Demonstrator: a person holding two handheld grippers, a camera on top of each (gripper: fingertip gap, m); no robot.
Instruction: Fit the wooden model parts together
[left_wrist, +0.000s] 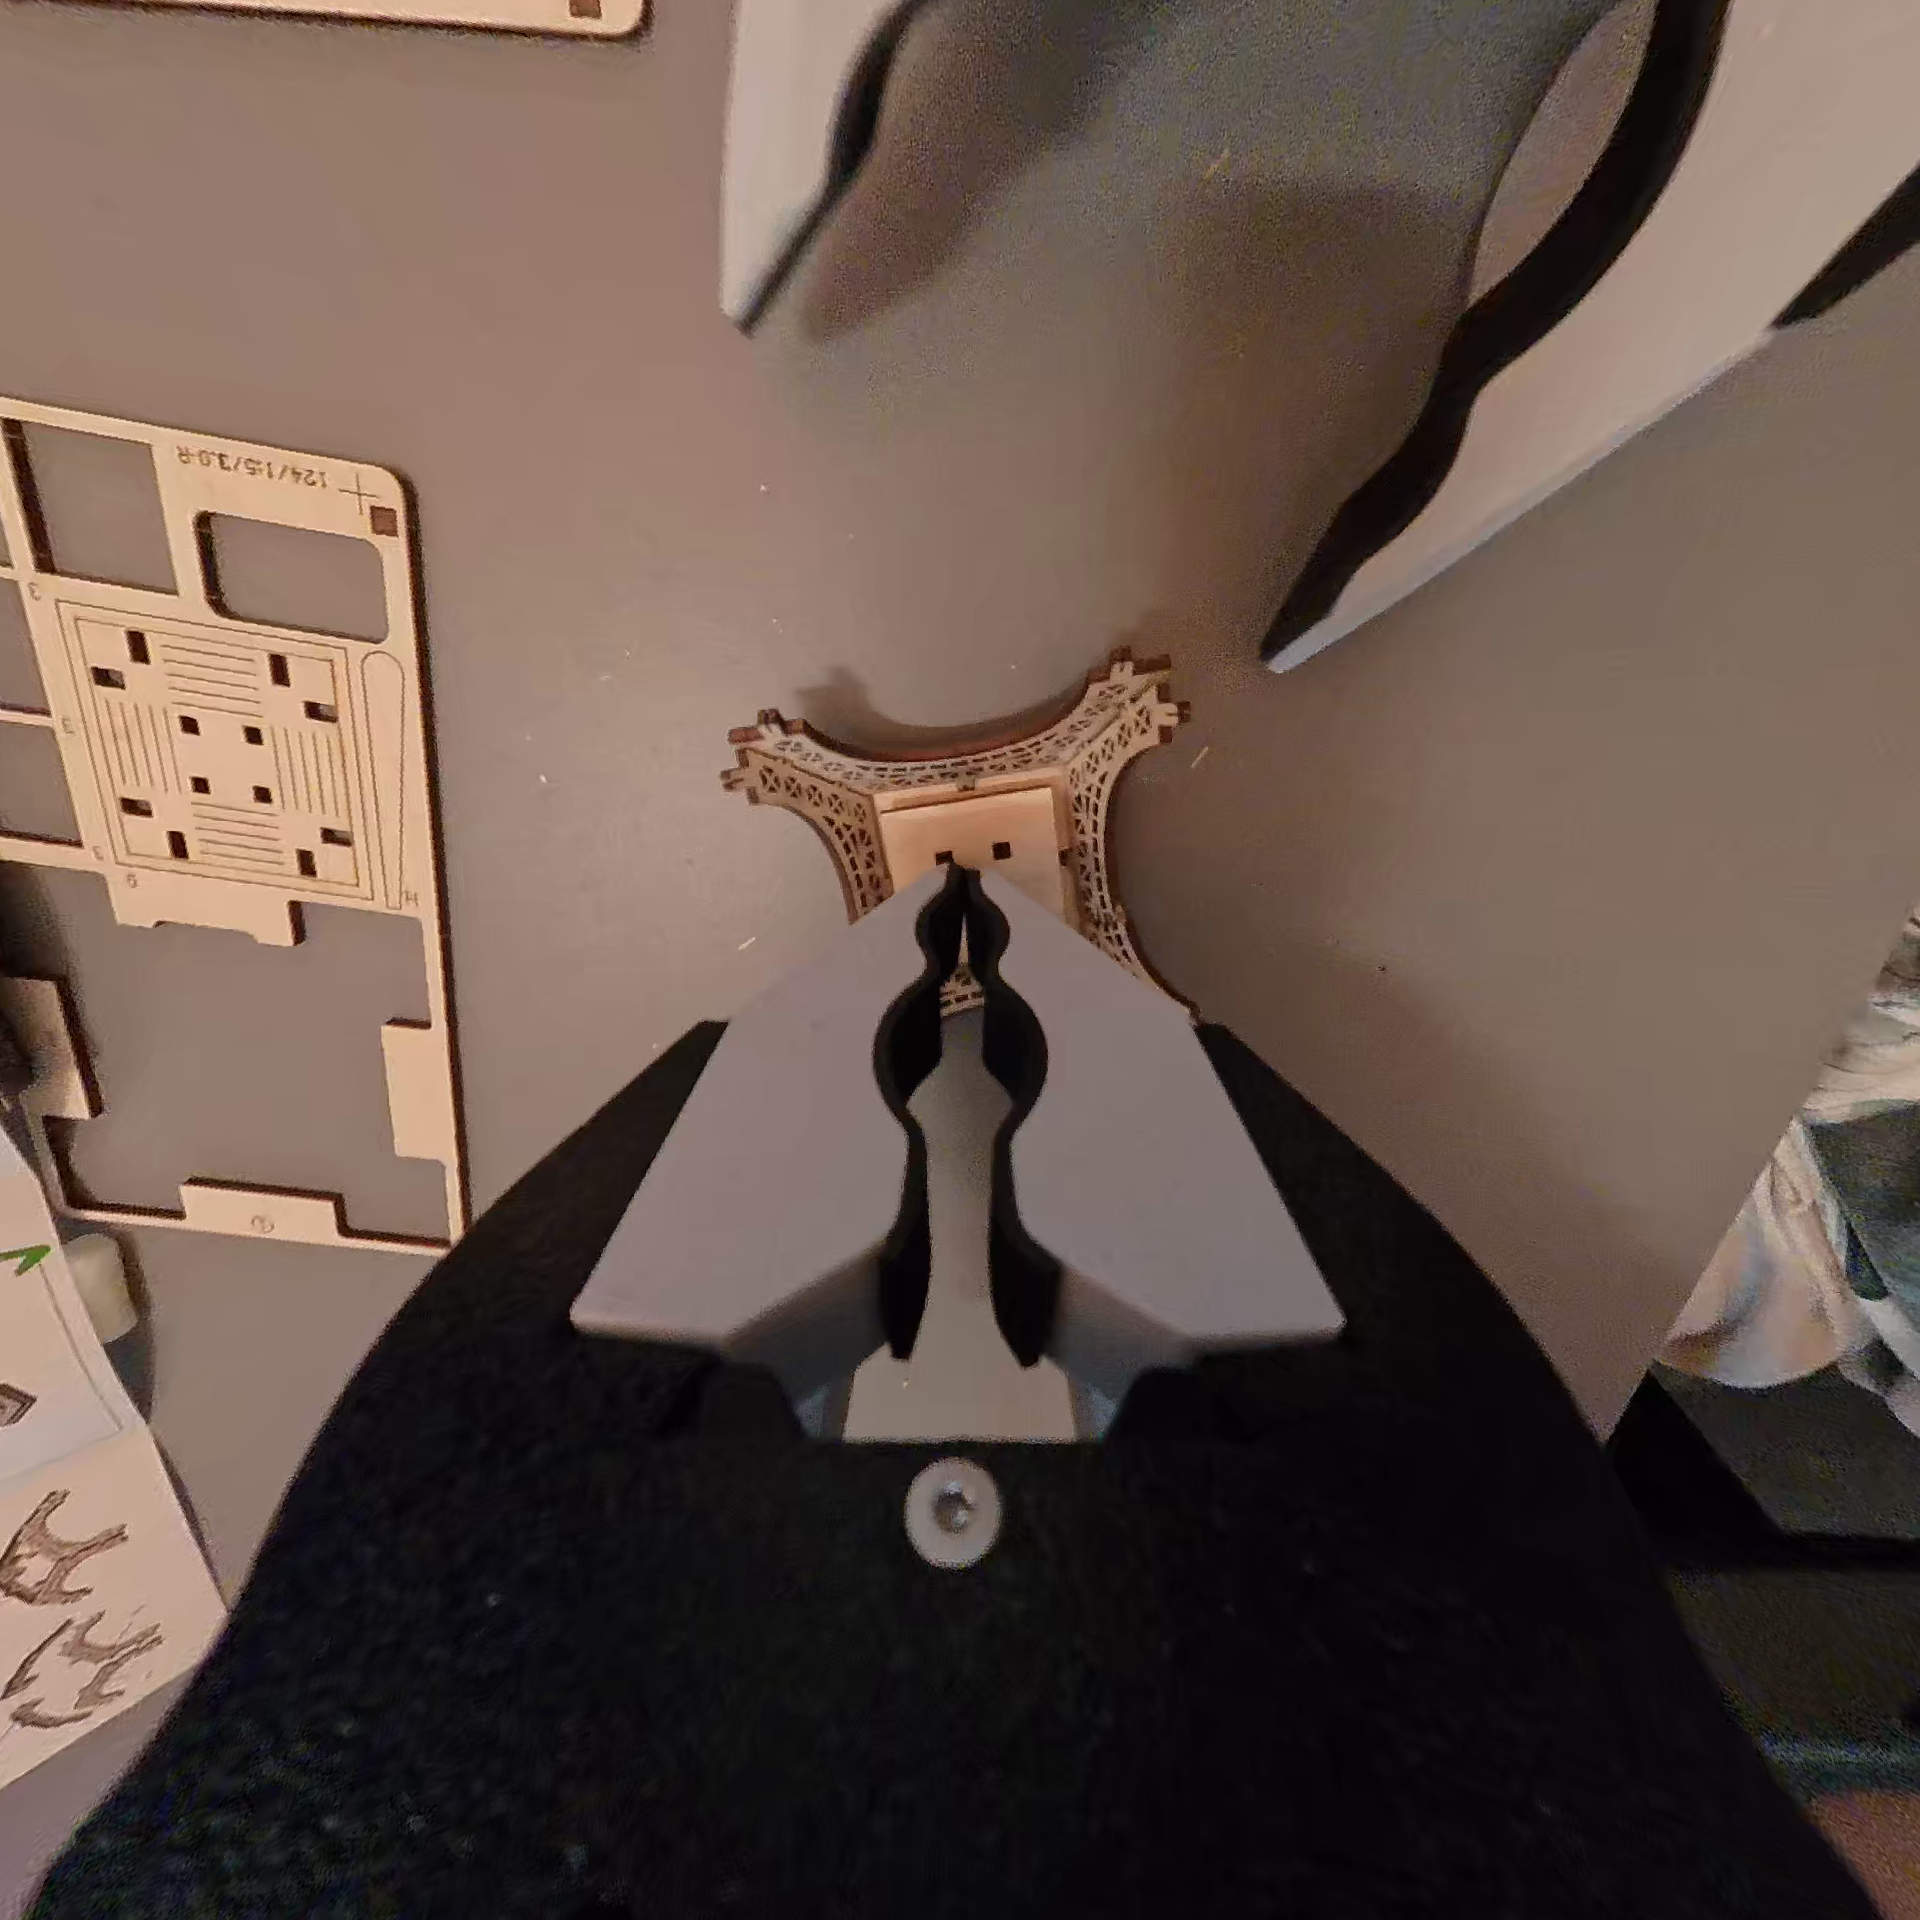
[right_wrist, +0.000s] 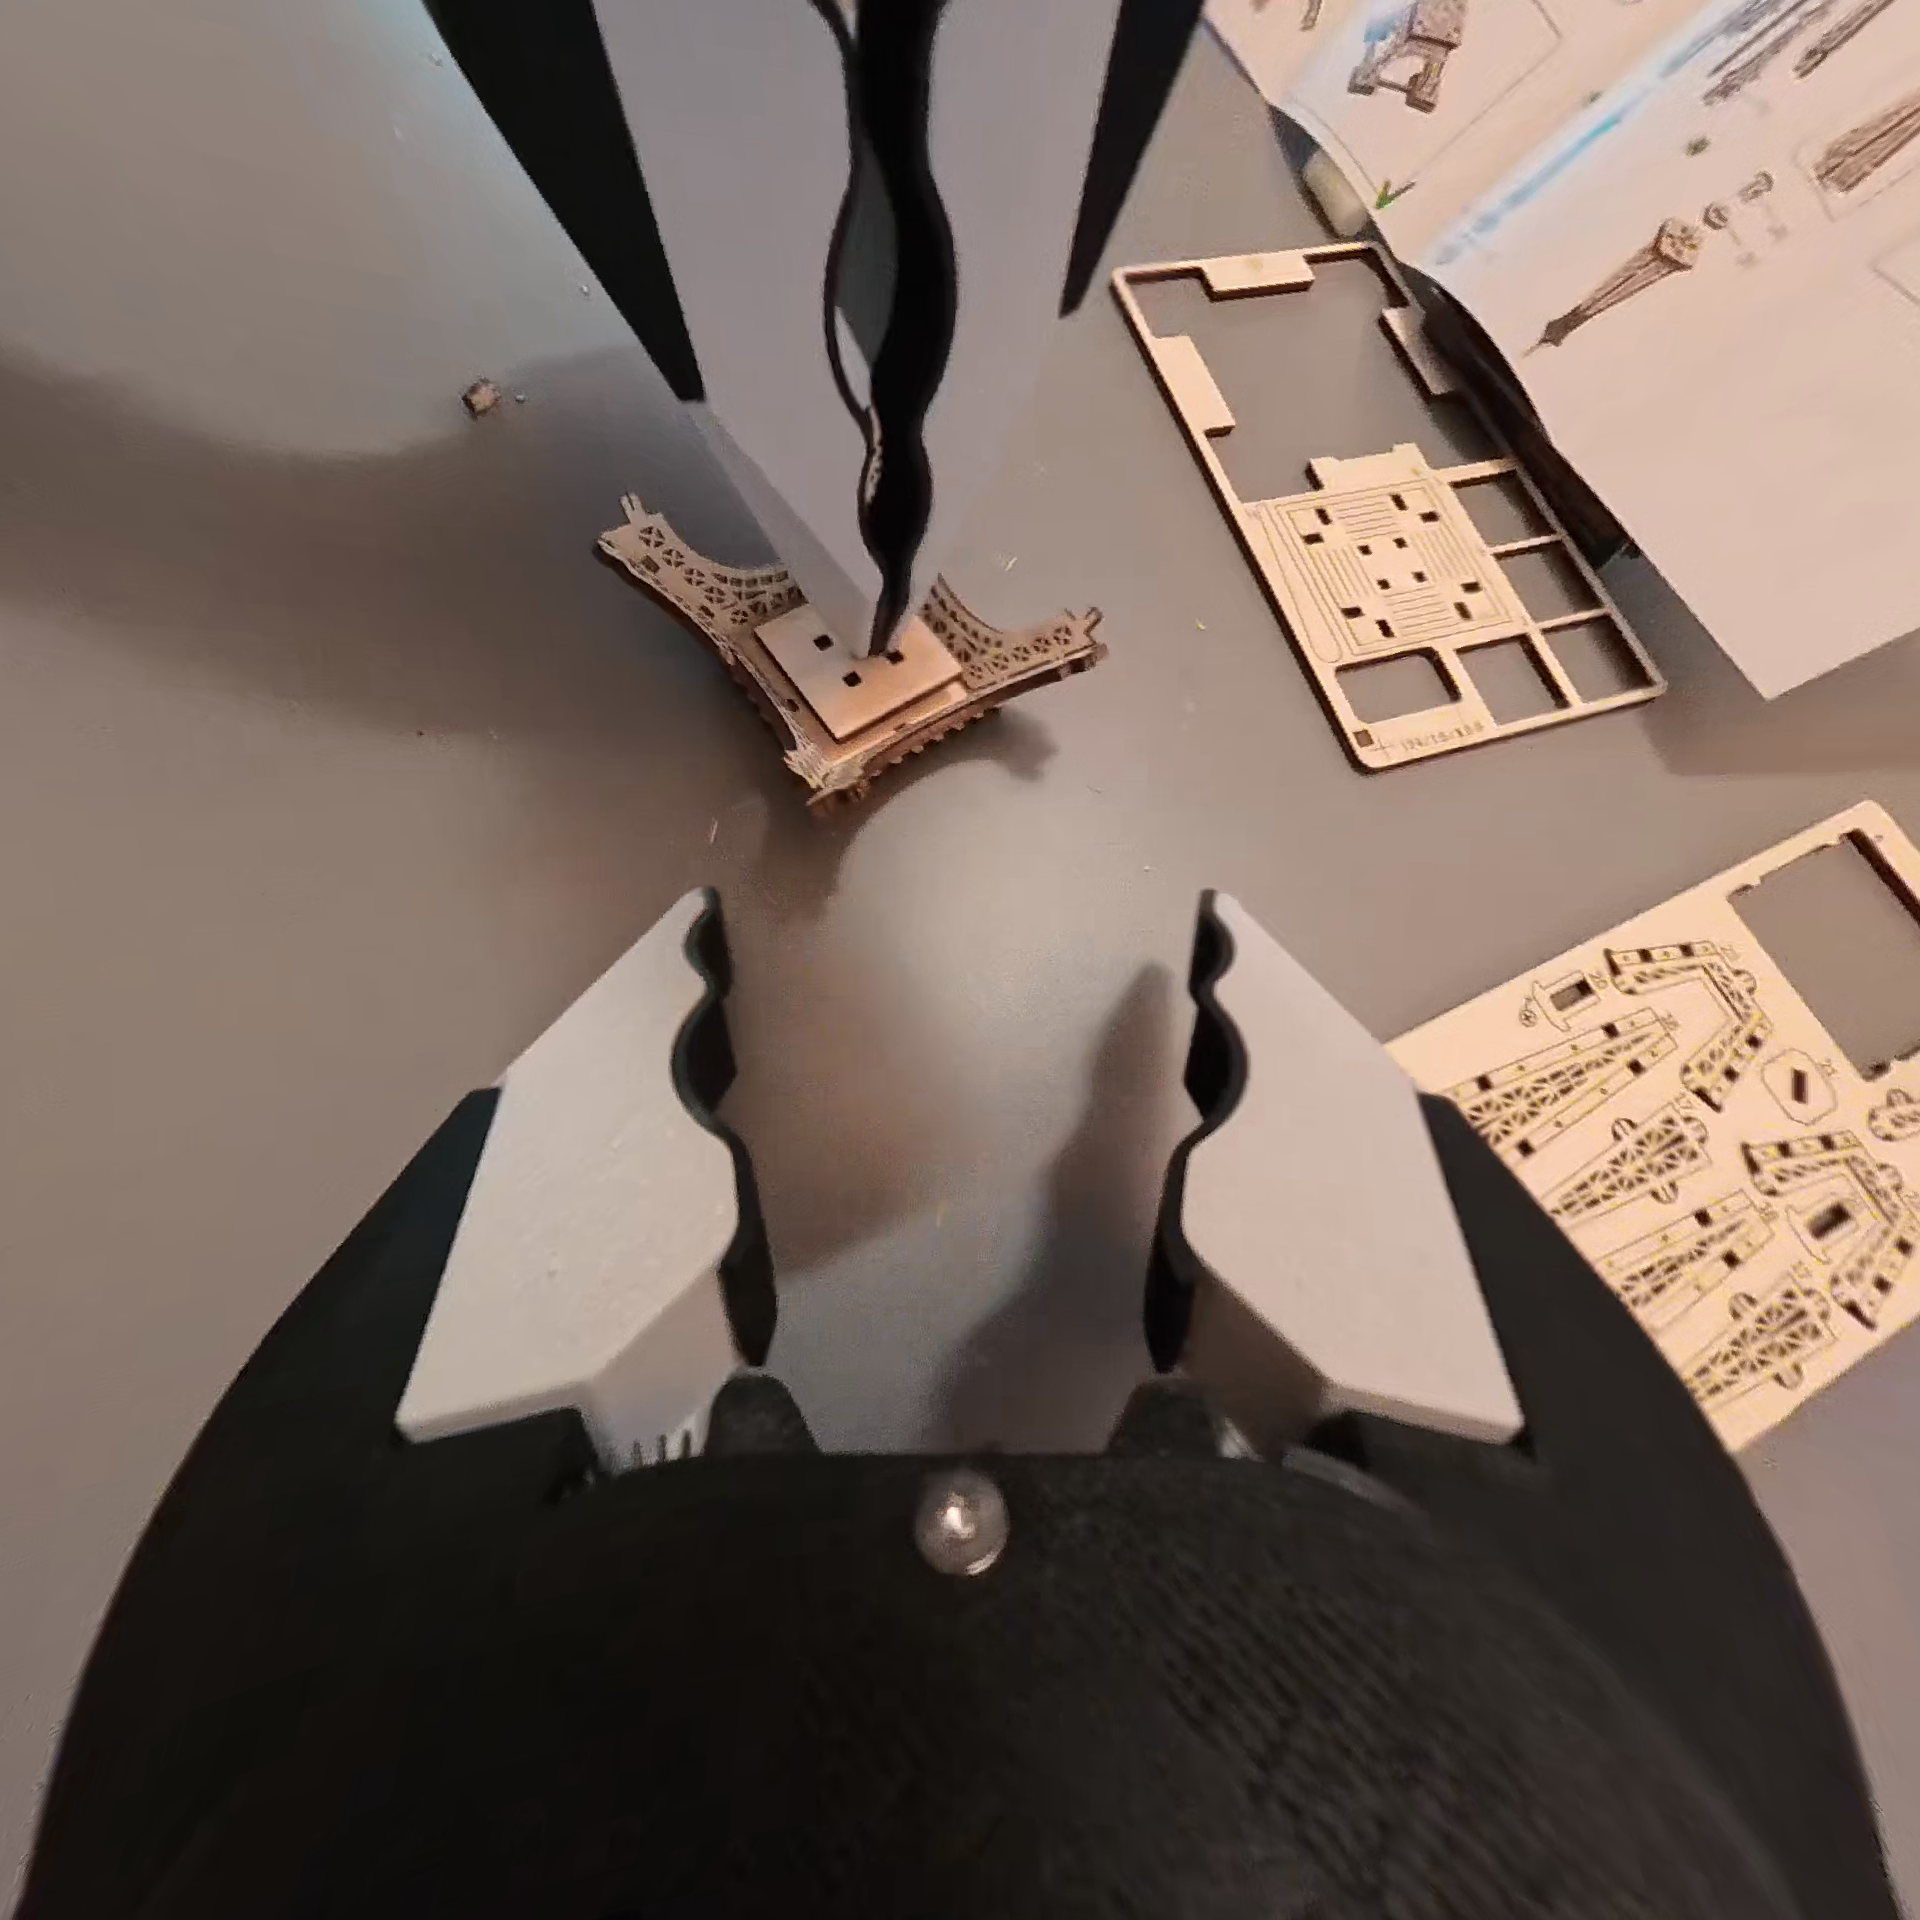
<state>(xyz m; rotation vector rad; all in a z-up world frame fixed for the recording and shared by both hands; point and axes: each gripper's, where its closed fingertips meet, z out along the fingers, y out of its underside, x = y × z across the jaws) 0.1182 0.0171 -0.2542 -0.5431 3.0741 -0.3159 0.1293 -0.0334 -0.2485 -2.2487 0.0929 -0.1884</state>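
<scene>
A wooden lattice tower base with four splayed legs stands on the grey table, with a square slotted plate on top. My left gripper is shut, its tips pressed down on the plate near one slot, with nothing visible between them. In the right wrist view it comes down from the top onto the plate, tips together. My right gripper is open and empty, hovering a short way in front of the base. It shows at the top of the left wrist view.
A partly emptied wooden part sheet lies right of the base; it also shows in the left wrist view. A second sheet with lattice parts lies nearer. An instruction booklet is at the back right. A tiny wood scrap lies left.
</scene>
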